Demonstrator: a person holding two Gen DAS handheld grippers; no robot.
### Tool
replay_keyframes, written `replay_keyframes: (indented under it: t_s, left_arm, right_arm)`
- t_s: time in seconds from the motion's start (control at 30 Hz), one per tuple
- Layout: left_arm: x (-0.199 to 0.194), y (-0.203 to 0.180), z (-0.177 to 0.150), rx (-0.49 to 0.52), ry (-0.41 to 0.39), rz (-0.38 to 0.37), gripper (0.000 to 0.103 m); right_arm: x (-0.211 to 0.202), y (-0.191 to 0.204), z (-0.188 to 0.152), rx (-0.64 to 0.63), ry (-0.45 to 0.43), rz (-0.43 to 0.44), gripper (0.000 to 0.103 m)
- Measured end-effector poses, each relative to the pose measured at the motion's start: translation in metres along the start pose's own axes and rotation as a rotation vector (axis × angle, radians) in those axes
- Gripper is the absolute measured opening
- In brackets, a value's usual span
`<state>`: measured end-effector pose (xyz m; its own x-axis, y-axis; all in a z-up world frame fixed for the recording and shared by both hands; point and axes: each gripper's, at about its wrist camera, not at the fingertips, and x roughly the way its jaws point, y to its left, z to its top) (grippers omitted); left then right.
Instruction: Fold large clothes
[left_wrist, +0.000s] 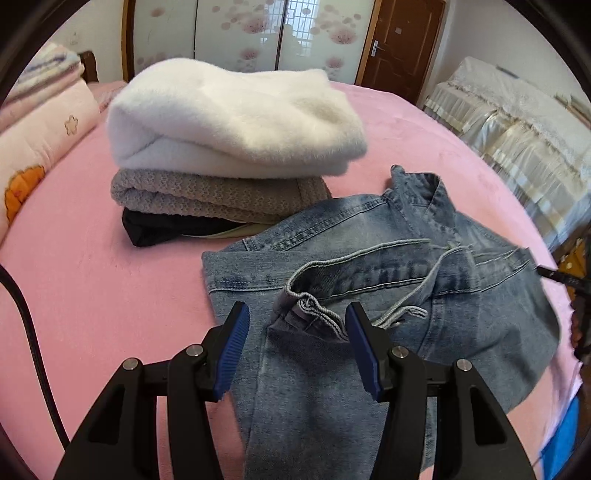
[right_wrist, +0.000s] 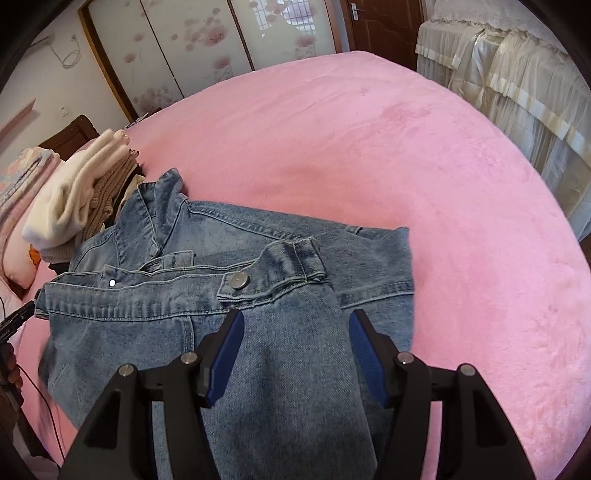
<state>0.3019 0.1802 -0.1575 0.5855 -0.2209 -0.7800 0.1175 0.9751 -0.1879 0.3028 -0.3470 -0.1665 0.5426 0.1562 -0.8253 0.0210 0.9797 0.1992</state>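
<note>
Where pink bed spreads, denim jacket lies; wardrobe behind.

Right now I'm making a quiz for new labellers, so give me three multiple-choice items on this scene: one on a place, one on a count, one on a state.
1. Where does the denim jacket lie?
A. on the pink bed
B. on the folded stack
C. on the floor

2. How many folded garments show in the stack?
A. one
B. three
C. six

3. How do both grippers stand?
A. shut on denim
B. open
C. out of view

Key: 1 A, the jacket is spread on the pink cover beside the stack. 2 B, white, grey knit and black layers show. 3 B, the left gripper and right gripper show blue pads apart, with a sleeve lying between, not pinched.
</note>
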Motion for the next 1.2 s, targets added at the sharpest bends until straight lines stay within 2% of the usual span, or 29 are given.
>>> replay_keyframes:
  t_s: [0.13,0.23,0.33,0.6,0.77,1.0,1.03,1.07,1.13,1.17,1.2]
  left_arm:
    - [-0.007,0.018,0.001,-0.108,-0.026,-0.102,0.053]
    - [-0.006,0.025,-0.001,-0.146,-0.042,-0.129,0.055]
    - [0.012,0.021,-0.003,-0.105,-0.007,-0.082,0.055]
    - [0.074,0.000,0.002,-0.024,0.114,-0.039,0.055]
    - [0.088,-0.006,0.011,0.005,0.139,-0.027,0.056]
    - [0.097,-0.009,0.016,0.018,0.190,-0.018,0.058]
    - [0.099,-0.010,0.016,0.011,0.198,-0.005,0.053]
    - [0.099,-0.011,0.016,0.005,0.196,0.026,0.039]
    - [0.099,-0.012,0.015,-0.003,0.204,0.070,0.023]
    - [0.095,-0.013,0.014,-0.014,0.189,0.088,0.019]
    - [0.091,-0.014,0.013,-0.015,0.174,0.106,0.018]
  right_arm:
    - [0.005,-0.007,0.000,0.034,0.013,0.017,0.059]
    - [0.009,-0.011,0.000,0.047,0.017,0.030,0.059]
    - [0.014,-0.008,0.002,0.042,0.023,0.036,0.060]
    - [0.035,0.006,0.013,-0.021,0.045,-0.011,0.060]
    - [0.044,0.010,0.021,-0.054,0.055,-0.031,0.060]
    - [0.057,0.020,0.022,-0.098,0.066,-0.050,0.070]
    - [0.057,0.022,0.020,-0.108,0.063,-0.062,0.071]
    - [0.057,0.024,0.019,-0.117,0.059,-0.073,0.070]
    - [0.055,0.025,0.017,-0.121,0.059,-0.092,0.057]
    - [0.052,0.026,0.016,-0.127,0.051,-0.118,0.039]
    - [0.049,0.026,0.015,-0.128,0.050,-0.110,0.032]
